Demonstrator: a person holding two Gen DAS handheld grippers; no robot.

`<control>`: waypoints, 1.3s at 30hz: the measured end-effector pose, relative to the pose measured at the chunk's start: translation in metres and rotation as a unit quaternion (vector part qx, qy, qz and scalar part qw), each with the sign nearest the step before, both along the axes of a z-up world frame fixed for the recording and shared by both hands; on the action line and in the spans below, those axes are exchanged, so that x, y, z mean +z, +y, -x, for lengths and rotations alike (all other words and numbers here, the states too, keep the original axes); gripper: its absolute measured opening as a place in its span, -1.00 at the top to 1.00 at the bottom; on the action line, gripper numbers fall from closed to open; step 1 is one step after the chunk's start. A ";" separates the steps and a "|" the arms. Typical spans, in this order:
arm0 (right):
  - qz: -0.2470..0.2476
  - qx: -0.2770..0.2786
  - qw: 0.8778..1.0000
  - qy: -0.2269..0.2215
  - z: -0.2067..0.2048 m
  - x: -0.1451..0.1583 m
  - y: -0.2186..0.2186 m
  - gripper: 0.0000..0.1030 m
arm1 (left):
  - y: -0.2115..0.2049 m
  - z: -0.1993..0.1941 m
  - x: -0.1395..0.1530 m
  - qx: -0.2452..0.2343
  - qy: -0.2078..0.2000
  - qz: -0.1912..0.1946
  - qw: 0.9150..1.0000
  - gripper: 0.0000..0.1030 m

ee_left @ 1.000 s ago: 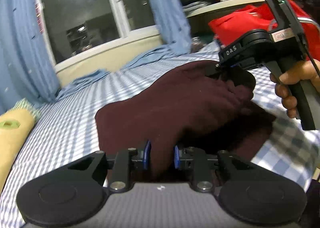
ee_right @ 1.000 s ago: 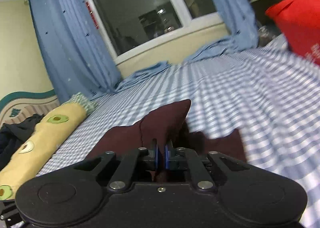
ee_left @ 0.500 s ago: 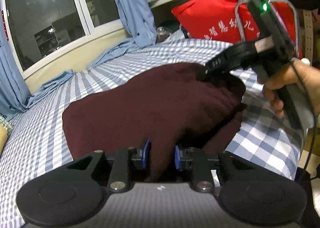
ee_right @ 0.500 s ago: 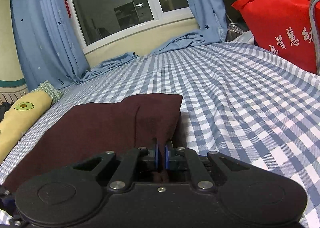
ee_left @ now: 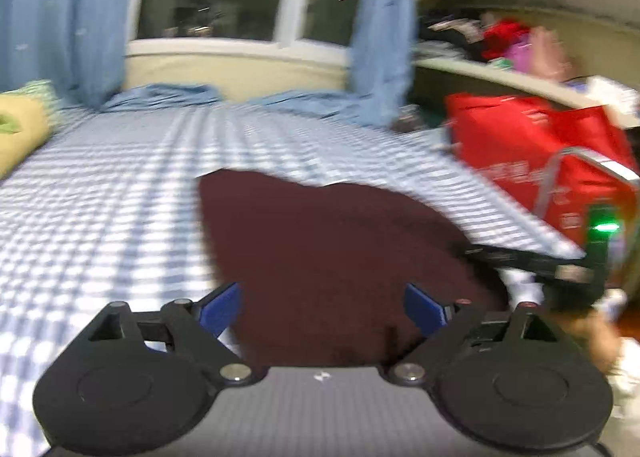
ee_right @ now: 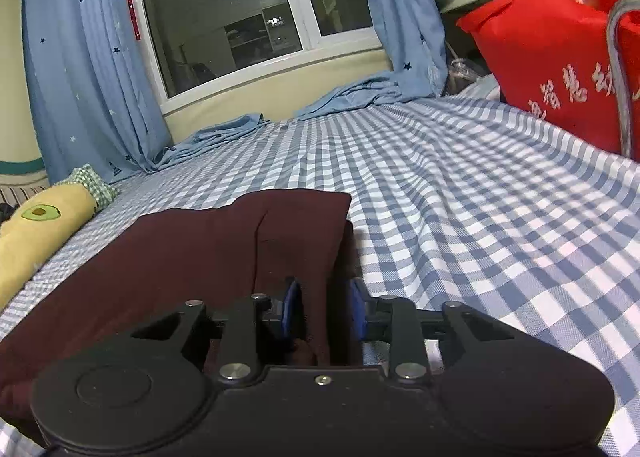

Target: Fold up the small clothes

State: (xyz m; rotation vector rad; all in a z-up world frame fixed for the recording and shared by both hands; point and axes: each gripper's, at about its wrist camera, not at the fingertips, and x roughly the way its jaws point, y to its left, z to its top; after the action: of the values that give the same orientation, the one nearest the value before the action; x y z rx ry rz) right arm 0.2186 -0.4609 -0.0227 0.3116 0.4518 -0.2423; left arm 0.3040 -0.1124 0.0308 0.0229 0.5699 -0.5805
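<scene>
Fold looks mostly made: maroon garment [ee_right: 224, 253] lies doubled on the checked bed [ee_right: 460, 193], left tool [ee_left: 322, 307] spread wide and empty, right tool [ee_right: 322, 311] parted around its edge, tidying left.

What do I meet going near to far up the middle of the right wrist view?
Right gripper, slightly open, cloth between its blue pads → folded maroon garment → blue-and-white checked bedsheet → cream window ledge → dark window pane.
</scene>
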 end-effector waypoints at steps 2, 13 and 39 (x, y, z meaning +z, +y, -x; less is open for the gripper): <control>0.012 -0.005 1.000 -0.001 0.003 0.002 0.003 -0.55 | 0.007 -0.010 -0.004 0.037 0.014 -0.015 0.999 -0.93; 0.104 -0.008 0.995 -0.005 0.040 0.015 0.037 -0.99 | 0.016 -0.020 -0.023 0.059 0.037 -0.021 0.997 -0.98; 0.173 0.037 0.984 0.013 0.053 -0.002 0.089 -0.99 | 0.000 -0.014 -0.040 0.052 0.054 -0.050 0.996 -0.99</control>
State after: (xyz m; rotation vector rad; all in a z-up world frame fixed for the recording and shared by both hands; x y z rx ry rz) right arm 0.1653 -0.3720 -0.0244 -0.0486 0.4378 -0.2486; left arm 0.3179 -0.1124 -0.0088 0.0563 0.7007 -0.4535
